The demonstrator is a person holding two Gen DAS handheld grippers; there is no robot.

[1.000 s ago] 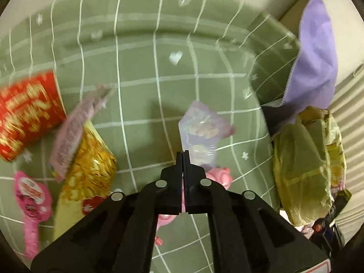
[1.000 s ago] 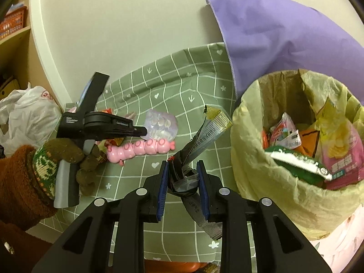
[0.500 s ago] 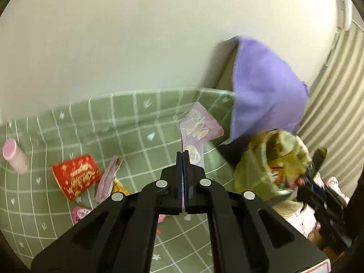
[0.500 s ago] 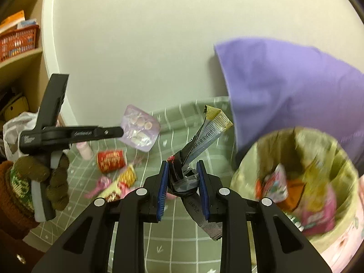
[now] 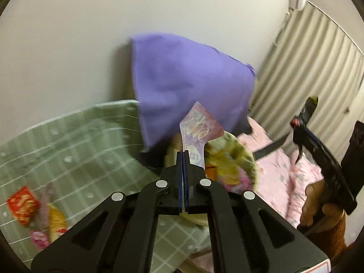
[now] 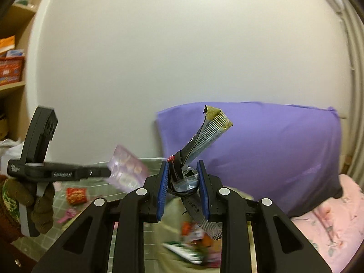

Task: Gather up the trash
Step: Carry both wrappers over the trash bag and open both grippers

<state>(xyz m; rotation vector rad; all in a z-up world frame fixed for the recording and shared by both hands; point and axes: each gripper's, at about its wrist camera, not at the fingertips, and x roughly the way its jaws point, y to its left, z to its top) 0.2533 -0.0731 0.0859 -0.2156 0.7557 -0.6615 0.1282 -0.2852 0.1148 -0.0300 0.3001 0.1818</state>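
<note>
My left gripper (image 5: 183, 153) is shut on a pale purple candy packet (image 5: 198, 130), held in the air over the near rim of the yellow-lined trash bin (image 5: 232, 161). My right gripper (image 6: 183, 170) is shut on a crumpled black-and-gold wrapper (image 6: 206, 134), raised above the same bin (image 6: 193, 250), which is full of wrappers. In the right wrist view the left gripper (image 6: 109, 171) and the purple packet (image 6: 127, 170) are at the left, carried by a gloved hand (image 6: 42, 207). In the left wrist view the right gripper (image 5: 298, 127) shows at the right with the wrapper (image 5: 308, 110).
A purple cushion (image 5: 188, 84) leans on the wall behind the bin. On the green checked cloth (image 5: 79, 141) lie a red cup (image 5: 22, 202), a yellow packet (image 5: 55, 221) and pink wrappers (image 5: 39, 238). Pink bedding (image 6: 336, 213) is at the right, shelves (image 6: 11, 68) at the left.
Both grippers have risen from the green cloth and swung toward the bin, each keeping its wrapper. The cloth and its litter have dropped to the lower left.
</note>
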